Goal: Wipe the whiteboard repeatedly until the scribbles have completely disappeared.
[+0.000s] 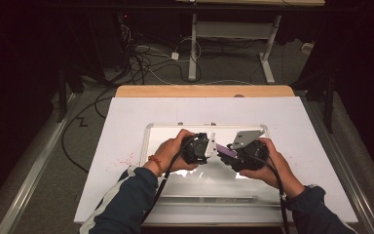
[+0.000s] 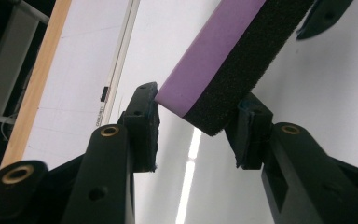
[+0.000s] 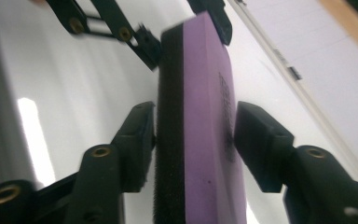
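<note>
A purple eraser [image 3: 200, 126] with black felt backing sits clamped in my right tongs [image 3: 193, 140]; its far end lies between my open left tongs [image 2: 198, 126].

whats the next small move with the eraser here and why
Probably close the left gripper on the eraser. In the left gripper view its end sits between the open jaws, touching or nearly touching them, unclamped. The right gripper already pinches it across its purple and black faces, above the whiteboard, so this looks like a handover.
</note>
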A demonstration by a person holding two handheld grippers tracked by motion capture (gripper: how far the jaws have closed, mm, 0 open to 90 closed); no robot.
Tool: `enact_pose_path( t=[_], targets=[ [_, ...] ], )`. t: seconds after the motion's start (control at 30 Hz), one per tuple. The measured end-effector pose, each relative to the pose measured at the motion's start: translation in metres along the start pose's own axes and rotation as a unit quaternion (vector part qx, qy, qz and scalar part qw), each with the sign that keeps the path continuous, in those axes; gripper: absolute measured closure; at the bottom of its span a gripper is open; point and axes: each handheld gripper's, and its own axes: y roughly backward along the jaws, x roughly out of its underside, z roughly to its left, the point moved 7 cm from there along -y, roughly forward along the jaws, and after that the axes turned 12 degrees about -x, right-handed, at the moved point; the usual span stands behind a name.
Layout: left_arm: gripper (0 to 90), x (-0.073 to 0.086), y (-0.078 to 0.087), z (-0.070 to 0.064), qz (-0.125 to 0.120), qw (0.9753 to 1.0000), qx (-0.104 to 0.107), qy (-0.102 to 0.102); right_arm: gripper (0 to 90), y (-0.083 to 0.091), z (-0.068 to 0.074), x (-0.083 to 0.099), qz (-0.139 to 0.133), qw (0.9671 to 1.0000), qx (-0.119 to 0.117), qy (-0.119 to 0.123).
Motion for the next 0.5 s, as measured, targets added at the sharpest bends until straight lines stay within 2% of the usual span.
enact_pose_path(
  t=[0.1, 0.17, 0.2, 0.23, 0.27, 0.33, 0.4, 0.47, 0.5],
  targets=[
    [56.0, 0.002, -0.001, 0.000, 0.002, 0.9998, 0.006, 0.019, 57.5, -0.003, 0.001, 0.001, 0.002, 0.9998, 0.017, 0.013],
    [54.7, 0.003, -0.001, 0.002, -0.003, 0.9992, 0.011, 0.038, 61.1, -0.002, 0.000, 0.001, 0.005, 0.9989, 0.032, 0.033],
    [51.8, 0.004, 0.000, 0.003, -0.006, 0.9988, 0.002, 0.049, 62.6, -0.002, 0.000, 0.001, -0.002, 0.9991, 0.034, 0.024],
    [44.5, 0.006, 0.002, 0.005, -0.009, 0.9982, -0.007, 0.059, 62.8, 0.000, -0.002, 0.002, -0.004, 0.9993, 0.033, 0.020],
    [36.9, 0.008, 0.004, 0.008, -0.013, 0.9970, -0.014, 0.075, 62.9, 0.002, -0.005, 0.004, -0.008, 0.9994, 0.031, 0.012],
    [27.3, 0.015, 0.012, 0.013, -0.026, 0.9935, -0.035, 0.105, 63.1, 0.007, -0.013, 0.009, -0.025, 0.9992, 0.027, -0.017],
    [23.5, 0.026, 0.024, 0.018, -0.032, 0.9902, -0.064, 0.120, 63.1, 0.013, -0.024, 0.016, -0.037, 0.9972, 0.034, -0.056],
    [20.6, 0.040, 0.037, 0.021, -0.033, 0.9861, -0.089, 0.136, 63.1, 0.019, -0.034, 0.026, -0.045, 0.9936, 0.048, -0.092],
    [20.4, 0.046, 0.043, 0.021, -0.042, 0.9814, -0.099, 0.159, 63.1, 0.020, -0.040, 0.031, -0.049, 0.9911, 0.052, -0.113]
  ],
)
